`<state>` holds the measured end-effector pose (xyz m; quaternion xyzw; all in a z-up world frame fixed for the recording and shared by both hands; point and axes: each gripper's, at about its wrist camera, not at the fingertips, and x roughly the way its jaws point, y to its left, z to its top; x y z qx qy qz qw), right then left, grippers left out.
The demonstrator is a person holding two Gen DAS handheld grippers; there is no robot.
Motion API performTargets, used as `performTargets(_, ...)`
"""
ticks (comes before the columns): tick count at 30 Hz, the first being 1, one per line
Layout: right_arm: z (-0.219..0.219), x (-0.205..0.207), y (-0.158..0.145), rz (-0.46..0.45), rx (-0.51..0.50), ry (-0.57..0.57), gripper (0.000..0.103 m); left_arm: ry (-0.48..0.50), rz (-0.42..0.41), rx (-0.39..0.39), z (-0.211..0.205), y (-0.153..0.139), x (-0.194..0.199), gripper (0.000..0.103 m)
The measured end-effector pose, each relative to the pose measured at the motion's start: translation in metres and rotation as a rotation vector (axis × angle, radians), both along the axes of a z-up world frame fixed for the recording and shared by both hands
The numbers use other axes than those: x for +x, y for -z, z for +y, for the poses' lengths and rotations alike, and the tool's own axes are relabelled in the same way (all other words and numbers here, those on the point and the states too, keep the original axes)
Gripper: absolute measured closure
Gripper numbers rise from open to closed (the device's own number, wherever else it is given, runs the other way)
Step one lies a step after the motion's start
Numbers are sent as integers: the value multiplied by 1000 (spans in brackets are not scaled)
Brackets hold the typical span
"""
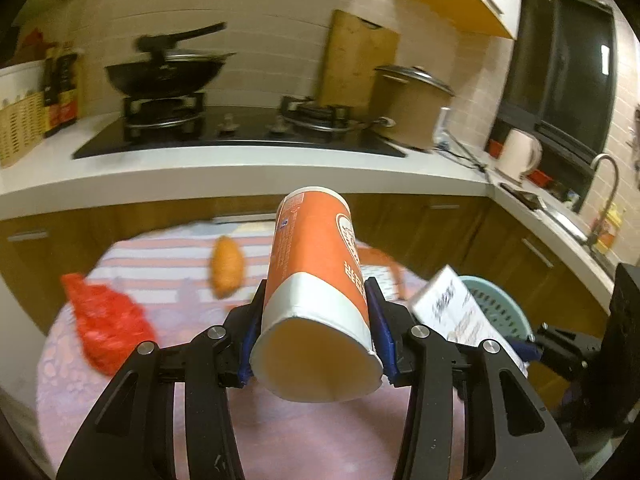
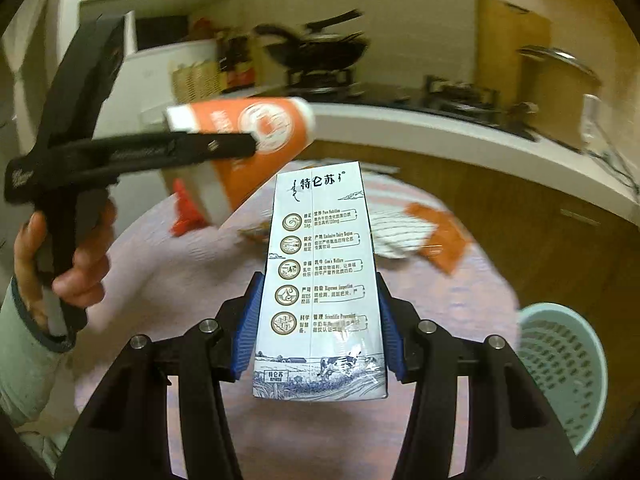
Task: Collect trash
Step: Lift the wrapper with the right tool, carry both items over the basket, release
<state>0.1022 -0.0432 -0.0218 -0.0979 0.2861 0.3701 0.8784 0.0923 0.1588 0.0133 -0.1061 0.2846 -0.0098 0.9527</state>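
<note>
Left tool point(image 1: 316, 340) clamps an orange paper cup point(image 1: 316, 280), right tool point(image 2: 320, 328) clamps a milk carton point(image 2: 320, 280); both seem carried from the bench point(image 2: 460, 300) toward the green basket point(image 2: 560, 368) for dropping.

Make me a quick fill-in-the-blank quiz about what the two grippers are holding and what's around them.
The left gripper grips an orange and white ____.
The right gripper grips a milk ____.
The green basket stands ____ the table.
The ____ plastic bag lies on the table.

Missing: cup; carton; beside; red
</note>
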Motion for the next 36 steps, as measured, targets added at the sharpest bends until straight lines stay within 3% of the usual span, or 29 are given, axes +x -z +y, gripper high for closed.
performTargets(6,-55,23,-4,-5,26,141,54,84,-1,-10,-52,-2,27,59)
performTargets(15,-136,68,14,37,41,349,54,211,57,-23,-139,23,86,59)
performTargets(26,-208,118,80,187,14,550,54,371,177,-22,-231,79,149,58)
performTargets(36,-234,146,136,367,-8,657,54,466,300,-39,-276,123,183,57)
